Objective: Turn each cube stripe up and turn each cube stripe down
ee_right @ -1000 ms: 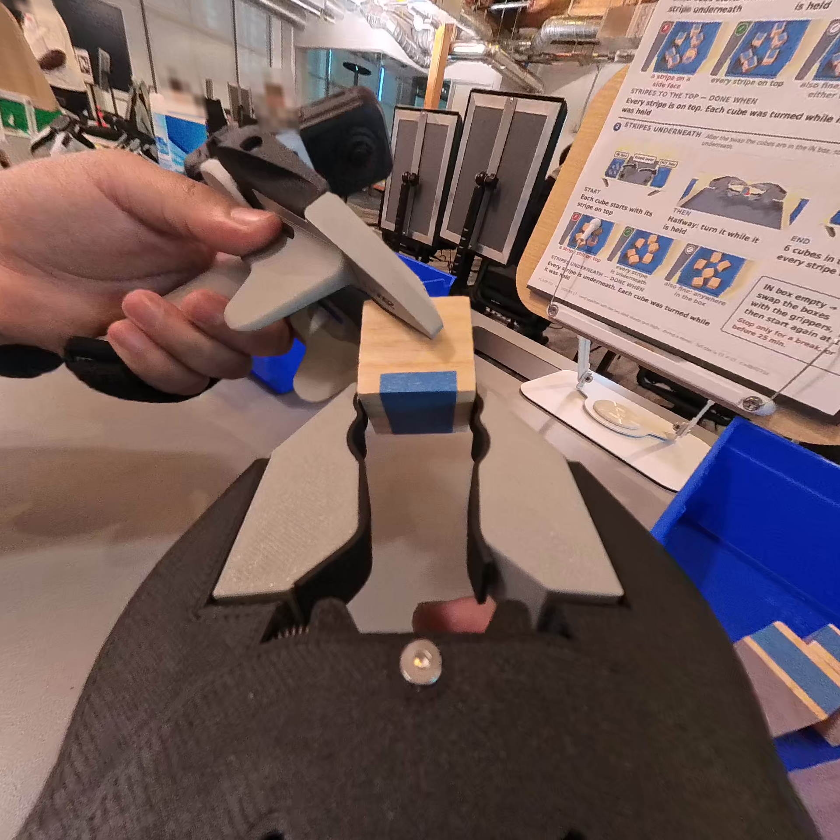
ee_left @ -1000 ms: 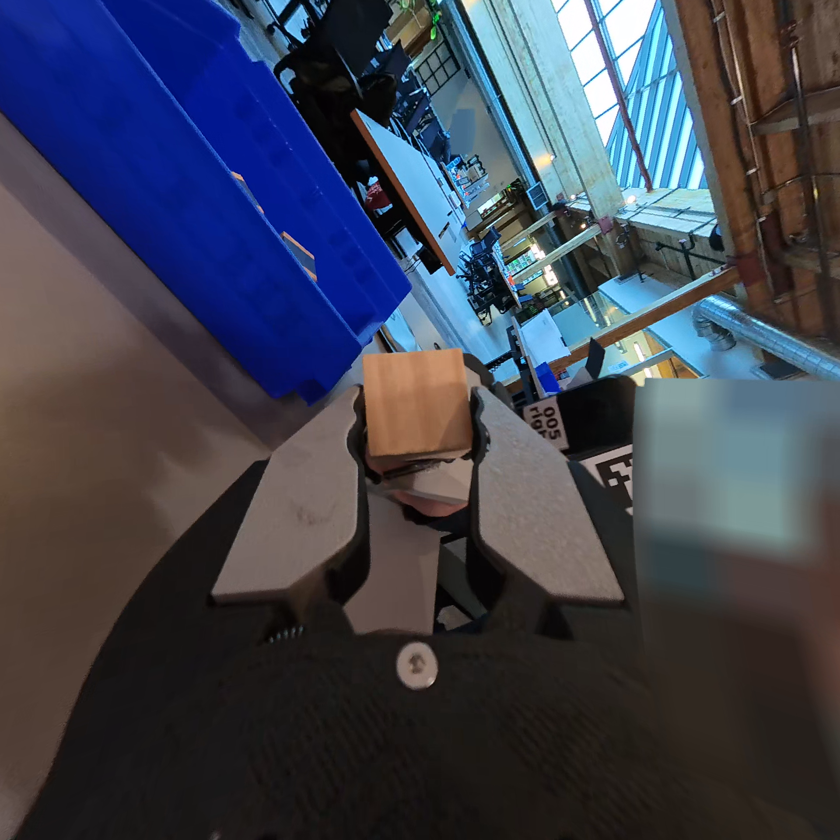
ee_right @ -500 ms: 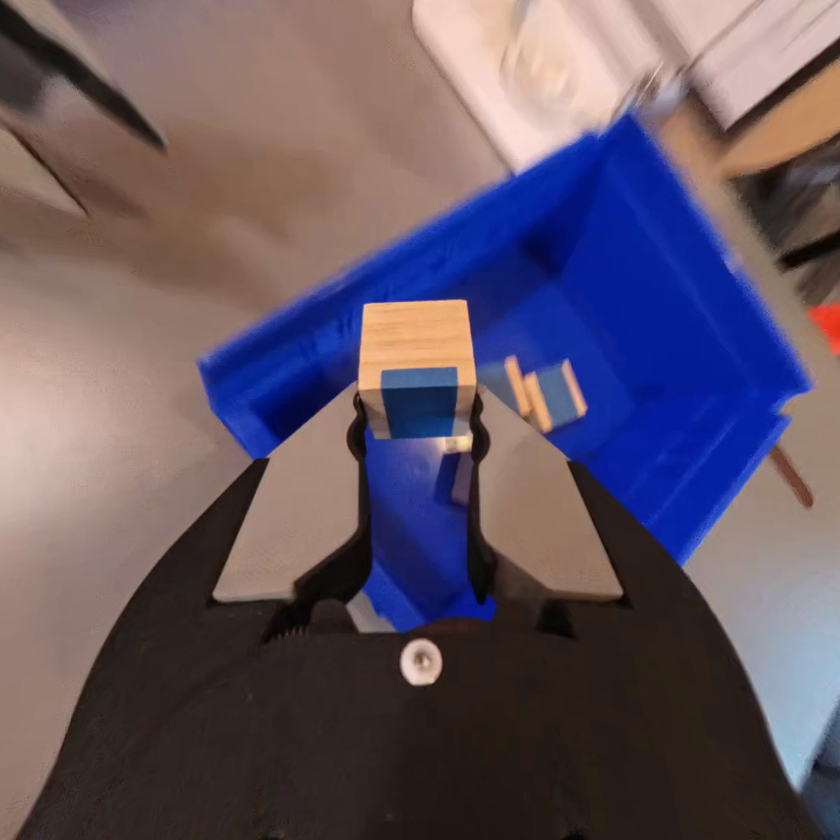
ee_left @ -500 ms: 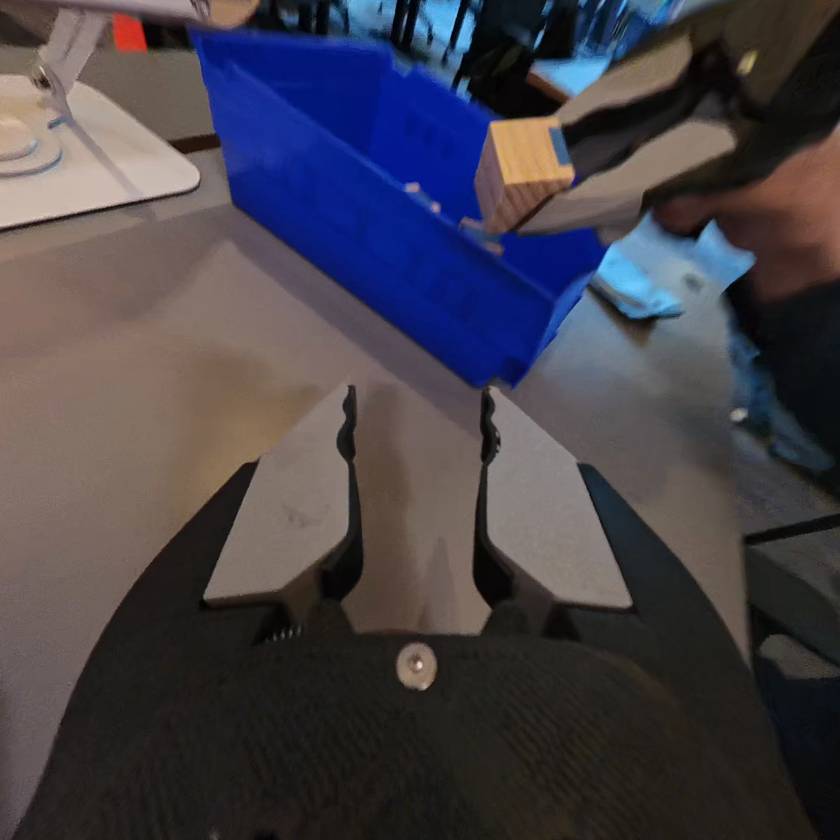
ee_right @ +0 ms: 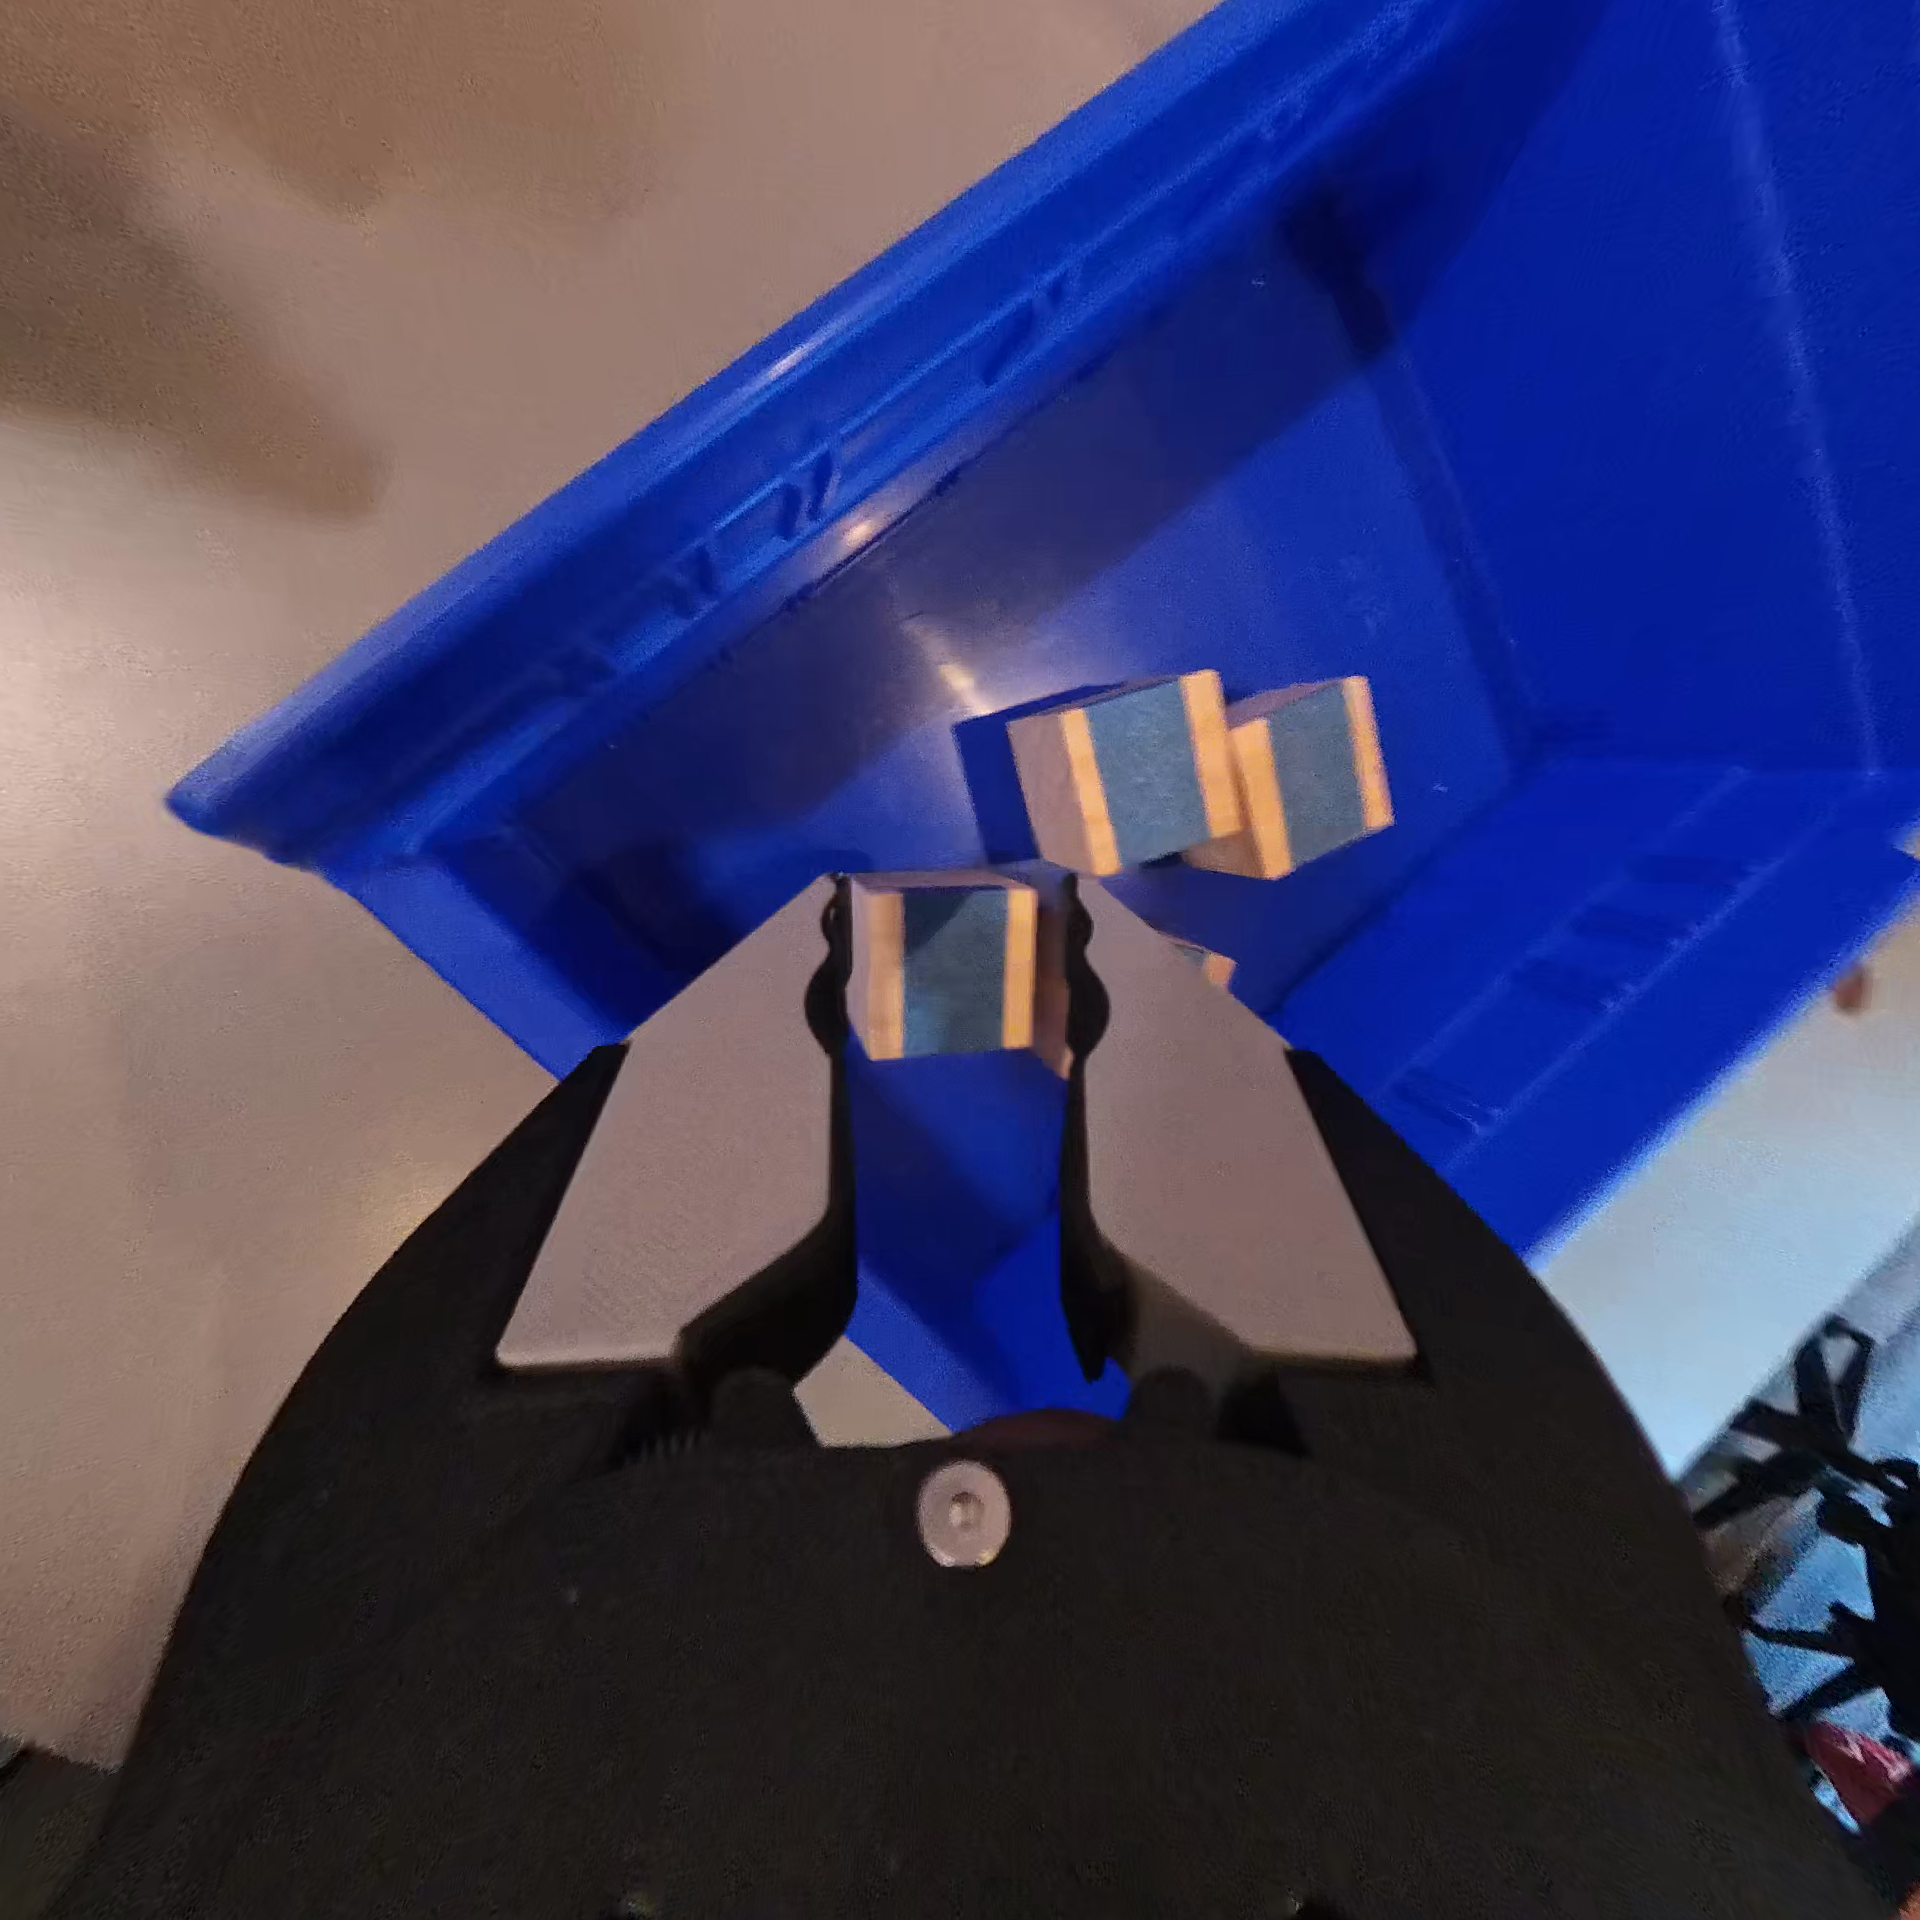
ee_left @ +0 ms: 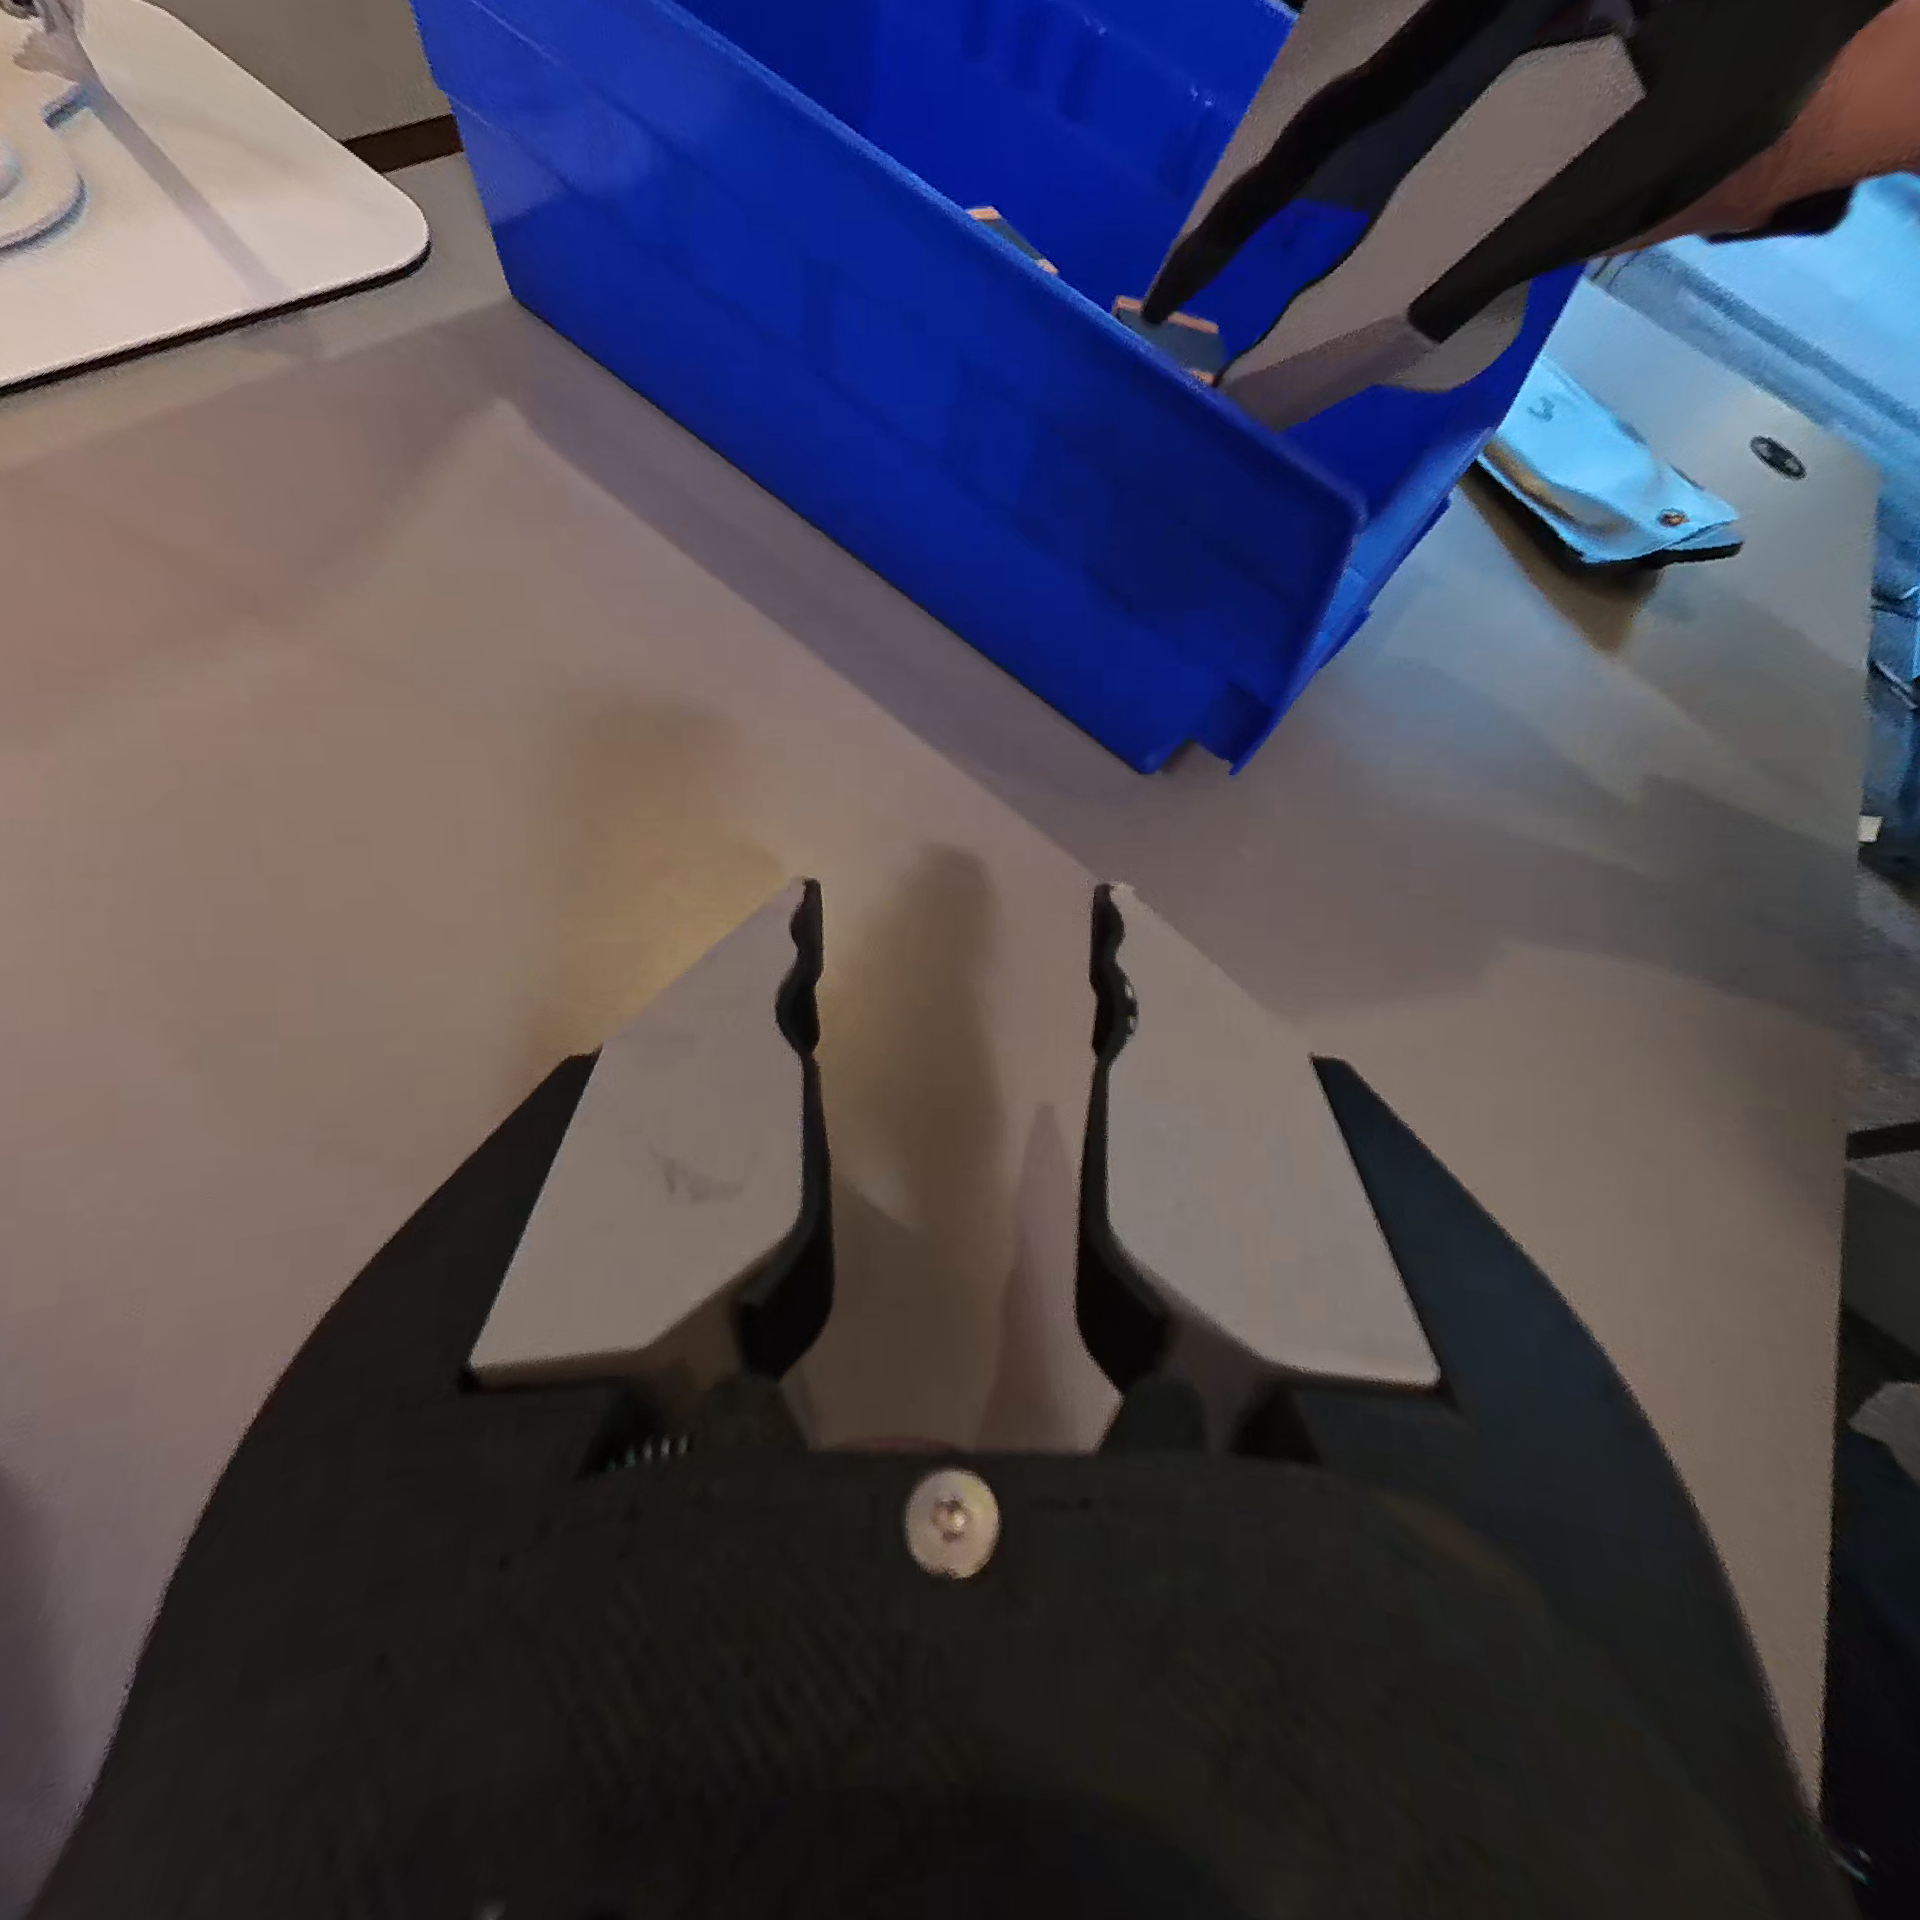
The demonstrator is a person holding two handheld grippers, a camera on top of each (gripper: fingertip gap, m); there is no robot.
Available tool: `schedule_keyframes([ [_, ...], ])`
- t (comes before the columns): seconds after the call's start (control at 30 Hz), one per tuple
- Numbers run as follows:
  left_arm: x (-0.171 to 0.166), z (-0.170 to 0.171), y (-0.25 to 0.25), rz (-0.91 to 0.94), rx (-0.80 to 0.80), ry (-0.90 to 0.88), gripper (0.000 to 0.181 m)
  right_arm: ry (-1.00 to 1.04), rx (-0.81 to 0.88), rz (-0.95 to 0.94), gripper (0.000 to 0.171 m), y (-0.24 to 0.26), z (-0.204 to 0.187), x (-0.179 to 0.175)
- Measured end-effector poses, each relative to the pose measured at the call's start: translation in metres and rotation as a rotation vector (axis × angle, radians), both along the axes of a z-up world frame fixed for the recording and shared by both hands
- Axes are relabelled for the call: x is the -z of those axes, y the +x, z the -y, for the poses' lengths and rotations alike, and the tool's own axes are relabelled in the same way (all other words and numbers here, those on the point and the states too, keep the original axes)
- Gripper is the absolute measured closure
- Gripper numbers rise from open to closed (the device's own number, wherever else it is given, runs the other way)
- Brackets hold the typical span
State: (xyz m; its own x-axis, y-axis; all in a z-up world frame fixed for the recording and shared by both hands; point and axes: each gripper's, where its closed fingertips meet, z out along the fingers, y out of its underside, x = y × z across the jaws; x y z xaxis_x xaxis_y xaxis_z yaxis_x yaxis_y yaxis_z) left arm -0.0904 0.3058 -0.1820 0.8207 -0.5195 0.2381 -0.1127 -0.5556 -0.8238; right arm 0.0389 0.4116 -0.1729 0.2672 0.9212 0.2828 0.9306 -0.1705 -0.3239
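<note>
Right gripper [ee_right: 951,961]: jaws are clamped on a cube [ee_right: 954,966], stripe face turned toward the camera, held low inside the blue bin [ee_right: 644,665]. Two more cubes [ee_right: 1127,769] [ee_right: 1314,774] are seen just beyond it on the bin floor, touching each other, stripes up.

Left gripper [ee_left: 954,935]: jaws are held apart, nothing between them, above the grey table [ee_left: 312,675], short of the bin's near corner. A white stand base [ee_left: 208,197] is seen far left.
</note>
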Motion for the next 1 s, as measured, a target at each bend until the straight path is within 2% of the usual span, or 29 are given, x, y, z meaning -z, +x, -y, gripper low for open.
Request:
schedule_keyframes([
  [0.07,-0.001,-0.002,-0.004,0.011,-0.017,0.003,0.131,0.038,0.021,-0.099,0.135,-0.007,0.002,-0.02],
  [0.1,-0.001,-0.002,-0.006,0.019,-0.022,0.001,0.131,0.016,0.01,-0.207,0.135,-0.02,0.013,-0.033],
  [0.2,-0.003,-0.003,-0.006,0.026,-0.028,0.004,0.131,-0.055,-0.112,-0.658,0.129,-0.077,0.063,-0.091],
  [0.27,-0.003,-0.003,-0.006,0.003,-0.033,0.013,0.13,-0.061,-0.166,-0.911,0.132,-0.103,0.09,-0.121],
  [0.37,-0.002,-0.005,-0.006,-0.023,-0.052,0.027,0.128,0.008,-0.146,-1.157,0.139,-0.131,0.097,-0.132],
  [0.5,0.003,-0.006,-0.016,-0.071,-0.101,0.036,0.127,0.084,-0.014,-1.115,0.132,-0.152,0.072,-0.085],
  [0.53,0.002,-0.004,-0.022,-0.091,-0.123,0.049,0.127,0.094,-0.034,-1.115,0.133,-0.154,0.076,-0.081],
  [0.63,-0.014,0.01,-0.036,-0.088,-0.165,0.108,0.127,0.243,-0.113,-1.14,0.136,-0.148,0.095,-0.091],
  [0.77,-0.06,0.044,-0.052,-0.011,-0.169,0.174,0.126,0.353,-0.248,-1.128,0.143,-0.15,0.13,-0.099],
  [0.83,-0.088,0.055,-0.083,-0.072,-0.234,0.216,0.126,0.355,-0.277,-1.147,0.152,-0.153,0.142,-0.099],
  [0.9,-0.115,0.059,-0.13,-0.158,-0.334,0.235,0.126,0.327,-0.308,-1.19,0.152,-0.155,0.152,-0.103],
  [1.0,-0.116,0.058,-0.211,-0.272,-0.48,0.088,0.123,0.288,-0.281,-1.234,0.151,-0.152,0.15,-0.107],
])
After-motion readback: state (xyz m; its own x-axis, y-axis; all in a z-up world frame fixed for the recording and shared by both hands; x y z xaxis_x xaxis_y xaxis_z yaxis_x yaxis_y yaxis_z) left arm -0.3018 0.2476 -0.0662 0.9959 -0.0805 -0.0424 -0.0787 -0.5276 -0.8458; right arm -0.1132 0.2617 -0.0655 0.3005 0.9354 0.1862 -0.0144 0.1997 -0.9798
